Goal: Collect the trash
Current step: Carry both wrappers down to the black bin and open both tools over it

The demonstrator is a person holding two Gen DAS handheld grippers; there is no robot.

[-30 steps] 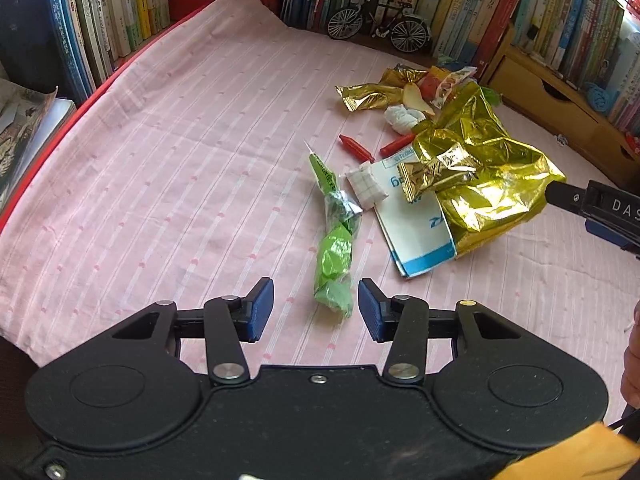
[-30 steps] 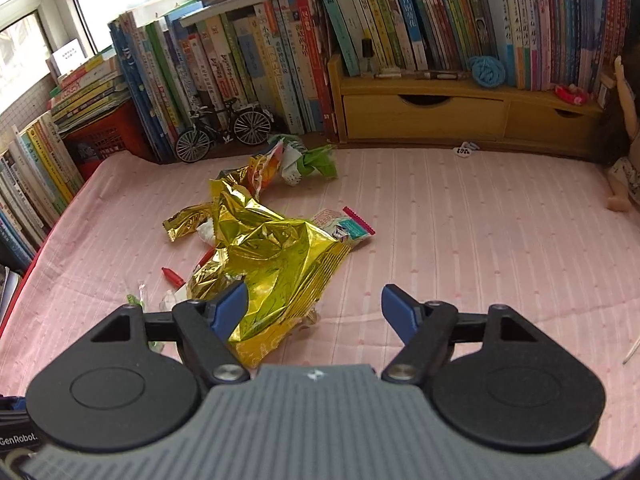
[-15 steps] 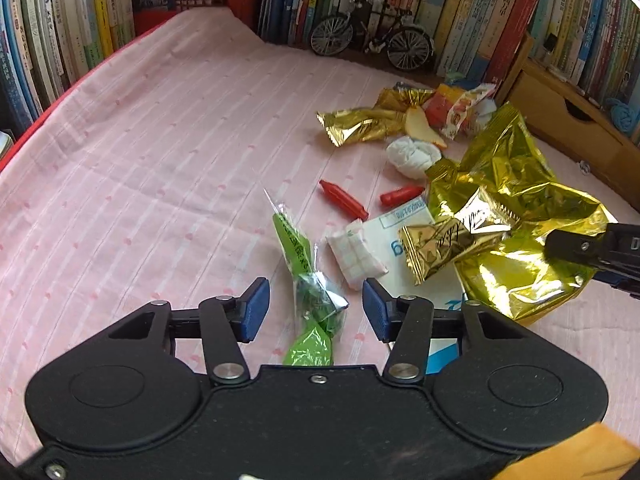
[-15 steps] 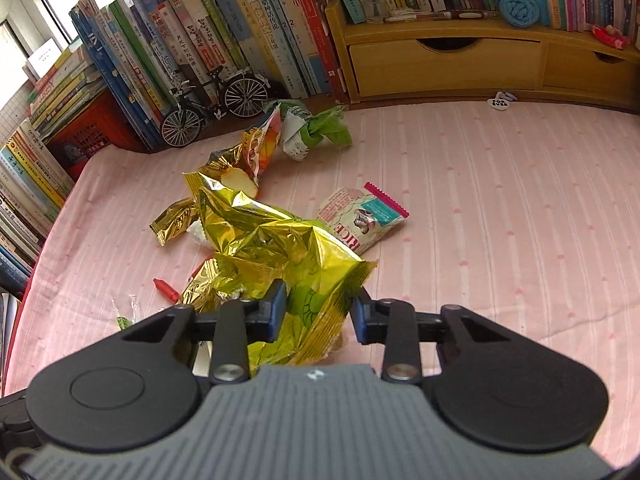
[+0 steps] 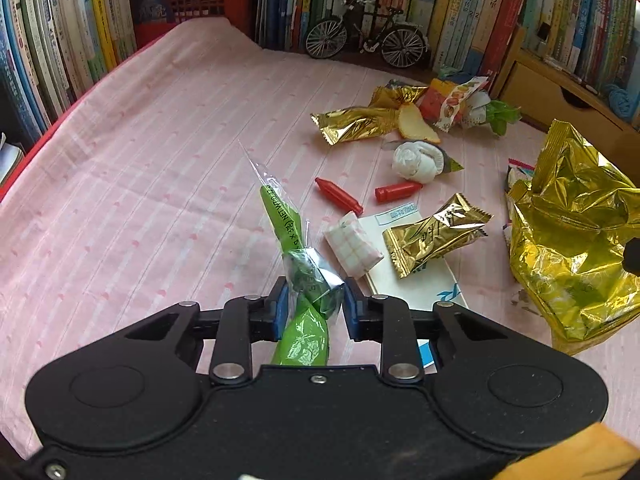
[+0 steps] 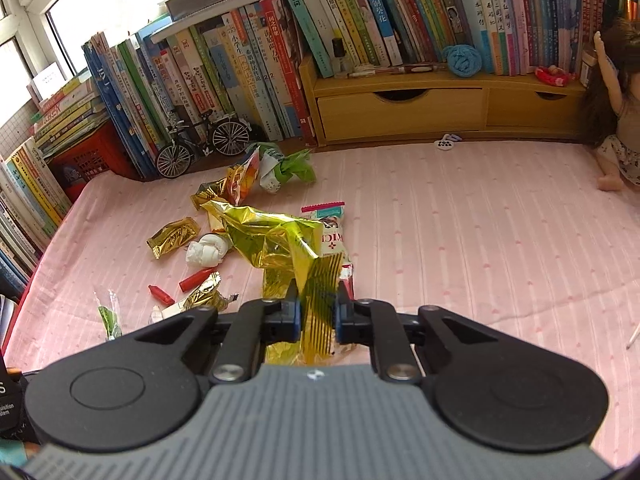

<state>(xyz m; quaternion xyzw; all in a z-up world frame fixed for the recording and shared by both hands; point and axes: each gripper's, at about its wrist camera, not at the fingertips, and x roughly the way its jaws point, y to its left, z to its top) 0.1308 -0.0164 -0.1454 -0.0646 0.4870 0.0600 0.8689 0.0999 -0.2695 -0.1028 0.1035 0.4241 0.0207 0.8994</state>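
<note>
A pink striped cloth (image 5: 152, 184) covers the bench. The twisted wrapper (image 5: 304, 320) is bright green with a clear tip. The big crumpled bag (image 6: 280, 240) is shiny gold. 2 crayons (image 5: 338, 197) are red, the tissue ball (image 5: 414, 160) white, the crate (image 5: 188, 0) red.

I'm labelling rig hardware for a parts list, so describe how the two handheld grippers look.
The left gripper has a smooth black body with two round discs, black linkage arms with silver rivets, and blue finger pads. The right gripper has the same black linkages and discs and blue pads, but a ribbed grey centre plate. No cable or sleeve is clearly visible.
</note>
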